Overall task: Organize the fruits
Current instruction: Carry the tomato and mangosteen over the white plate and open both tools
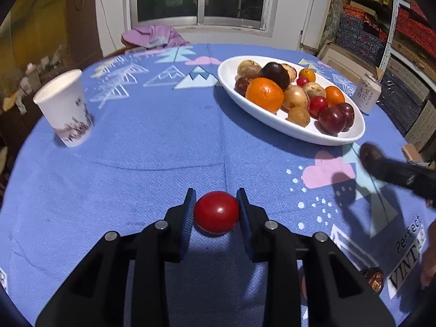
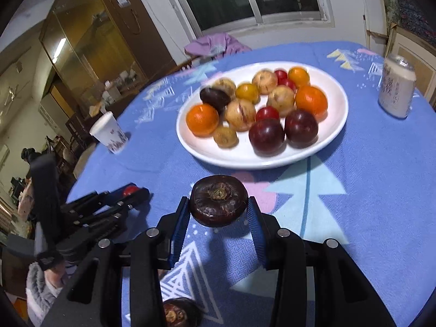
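Left tongs (image 1: 216, 207) clamped on a small round glossy red fruit (image 1: 216, 212), low over the blue patterned cloth of the desk (image 1: 163, 141); no long axis to speak of, near spherical. Right tongs (image 2: 218, 209) gripping a dark brown flattened water chestnut (image 2: 218, 200), raised above the cloth, stem scar tilted up toward the camera, broad axis lying across between the pads. Ahead, a white oval ceramic plate (image 2: 245, 158) heaped with oranges, plums and tan fruits, bare rim on the near side. Open cloth between both tongs and the plate. White paper cup (image 1: 65, 109) standing far left, pale drink can (image 2: 396, 87) upright near the desk's right edge.
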`<state>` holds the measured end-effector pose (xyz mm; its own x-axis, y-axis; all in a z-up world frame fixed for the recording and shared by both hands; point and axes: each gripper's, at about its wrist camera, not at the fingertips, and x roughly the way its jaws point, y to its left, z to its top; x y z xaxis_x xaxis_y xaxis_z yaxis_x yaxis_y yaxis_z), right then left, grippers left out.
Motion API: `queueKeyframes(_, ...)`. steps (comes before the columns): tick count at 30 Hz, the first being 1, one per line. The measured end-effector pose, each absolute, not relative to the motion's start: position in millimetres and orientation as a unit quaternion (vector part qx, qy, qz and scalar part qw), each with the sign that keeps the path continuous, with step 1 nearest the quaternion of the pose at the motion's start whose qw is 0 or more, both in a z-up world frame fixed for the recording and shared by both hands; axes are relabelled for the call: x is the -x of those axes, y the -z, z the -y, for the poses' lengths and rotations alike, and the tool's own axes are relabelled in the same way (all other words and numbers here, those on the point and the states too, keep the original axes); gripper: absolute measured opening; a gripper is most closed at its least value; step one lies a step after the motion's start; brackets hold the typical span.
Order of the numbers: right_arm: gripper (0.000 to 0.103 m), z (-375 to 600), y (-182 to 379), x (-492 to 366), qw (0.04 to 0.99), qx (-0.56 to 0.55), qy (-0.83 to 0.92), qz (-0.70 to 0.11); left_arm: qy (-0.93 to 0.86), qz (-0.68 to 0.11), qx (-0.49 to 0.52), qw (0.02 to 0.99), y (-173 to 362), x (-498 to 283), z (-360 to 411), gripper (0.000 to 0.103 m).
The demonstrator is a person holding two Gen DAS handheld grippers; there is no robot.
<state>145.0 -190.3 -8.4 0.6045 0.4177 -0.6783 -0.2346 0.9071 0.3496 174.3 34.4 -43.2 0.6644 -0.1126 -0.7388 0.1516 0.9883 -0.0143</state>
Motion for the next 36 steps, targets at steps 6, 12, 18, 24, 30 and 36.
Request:
queueKeyframes(6, 0.043, 224, -42, -140, 0.911, -0.15, -0.18, -0.339, 0.091, -0.367, -0.037, 0.925, 4, -173, -10, 0.03)
queueKeyframes(12, 0.043, 243, -82, -188, 0.922, -0.163, -0.161, -0.312, 0.132, -0.352, -0.023, 0.926, -28, -212, 42, 0.03)
queueKeyframes(18, 0.043, 242, -61, -248, 0.915, -0.158, -0.147, -0.341, 0.155, -0.367, -0.018, 0.917, -14, -249, 78, 0.03)
queueKeyframes(24, 0.043, 229, -17, -293, 0.902, -0.144, -0.146, -0.38, 0.168, -0.402, -0.009, 0.9, 15, -276, 84, 0.03)
queueKeyframes(30, 0.044, 215, -3, -307, 0.902, -0.111, -0.145, -0.392, 0.184, -0.412, 0.006, 0.892, 21, -284, 79, 0.031)
queueKeyframes(36, 0.05, 226, -9, -303, 0.899, -0.144, -0.152, -0.384, 0.18, -0.408, 0.009, 0.895, 18, -280, 75, 0.064)
